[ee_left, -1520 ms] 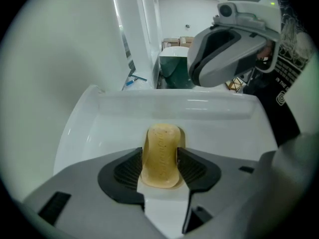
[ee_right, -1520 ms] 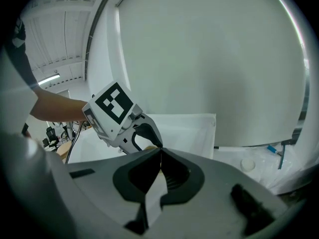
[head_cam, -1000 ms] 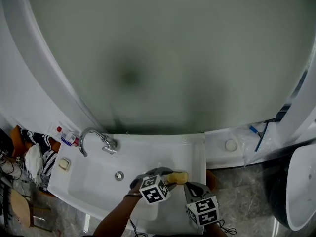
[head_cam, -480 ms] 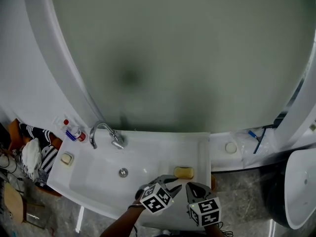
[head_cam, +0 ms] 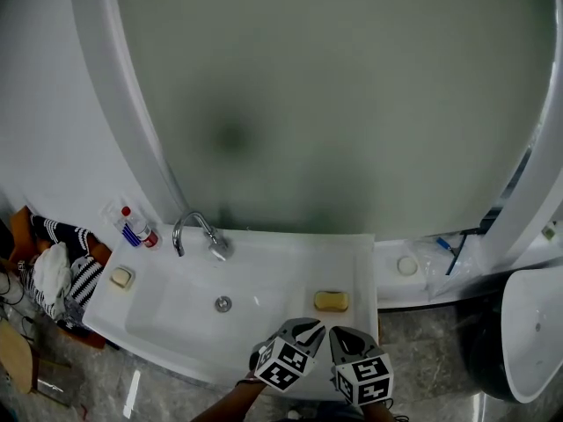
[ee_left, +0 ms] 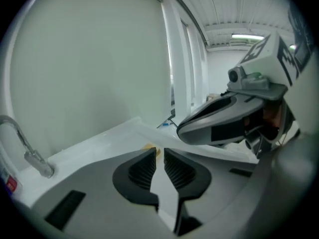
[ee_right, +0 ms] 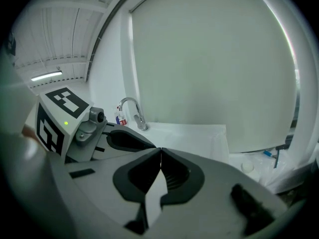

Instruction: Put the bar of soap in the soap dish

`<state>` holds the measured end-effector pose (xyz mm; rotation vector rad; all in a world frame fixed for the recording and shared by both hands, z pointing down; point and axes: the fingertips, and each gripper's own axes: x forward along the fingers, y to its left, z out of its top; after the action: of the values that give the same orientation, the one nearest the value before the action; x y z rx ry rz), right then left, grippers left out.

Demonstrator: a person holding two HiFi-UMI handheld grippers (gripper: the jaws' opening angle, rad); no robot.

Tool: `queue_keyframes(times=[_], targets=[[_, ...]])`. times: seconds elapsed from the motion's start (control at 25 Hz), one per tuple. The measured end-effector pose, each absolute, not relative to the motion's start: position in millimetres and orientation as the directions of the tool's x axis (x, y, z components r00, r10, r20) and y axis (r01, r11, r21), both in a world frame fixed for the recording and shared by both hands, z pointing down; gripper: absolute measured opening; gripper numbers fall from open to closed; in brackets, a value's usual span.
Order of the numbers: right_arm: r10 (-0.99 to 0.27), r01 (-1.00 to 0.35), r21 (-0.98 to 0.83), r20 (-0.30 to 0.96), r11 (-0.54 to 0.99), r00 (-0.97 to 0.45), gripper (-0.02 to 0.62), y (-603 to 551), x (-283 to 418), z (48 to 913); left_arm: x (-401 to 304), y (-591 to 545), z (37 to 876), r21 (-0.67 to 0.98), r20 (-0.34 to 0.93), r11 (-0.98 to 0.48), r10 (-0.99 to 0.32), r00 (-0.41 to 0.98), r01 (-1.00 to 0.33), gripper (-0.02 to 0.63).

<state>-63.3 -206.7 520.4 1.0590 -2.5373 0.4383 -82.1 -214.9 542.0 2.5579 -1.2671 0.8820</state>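
A yellow bar of soap [head_cam: 331,301] lies flat on the right ledge of the white sink [head_cam: 176,315]; I cannot tell if a dish is under it. My left gripper [head_cam: 308,327] hangs just short of it over the sink's near edge. Its jaws are closing, with a narrow gap and nothing between them. In the left gripper view a sliver of the soap [ee_left: 151,148] shows beyond the left gripper [ee_left: 159,156]. My right gripper [head_cam: 341,336] is beside it to the right, shut and empty. The right gripper [ee_right: 160,153] looks across the sink.
A chrome tap [head_cam: 199,230] and a drain [head_cam: 223,303] sit left of the soap. Small bottles [head_cam: 136,229] and a beige item [head_cam: 121,277] stand on the left ledge. A frosted panel [head_cam: 334,104] rises behind. Striped cloth [head_cam: 48,271] lies at far left.
My left gripper has let go of the soap, which now lies on the ledge. Both grippers have drawn back toward the near edge, and the left jaws have narrowed.
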Motion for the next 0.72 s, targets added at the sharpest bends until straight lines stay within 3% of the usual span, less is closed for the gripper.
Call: queue_keyframes(times=[0.72], targets=[[-0.663, -0.738, -0.108, 0.368, 0.666, -0.652, 0.011, -170, -63, 488, -86, -171, 510, 0.111, 0.437, -0.44, -0.784, 0.441, -0.891, 0.015]])
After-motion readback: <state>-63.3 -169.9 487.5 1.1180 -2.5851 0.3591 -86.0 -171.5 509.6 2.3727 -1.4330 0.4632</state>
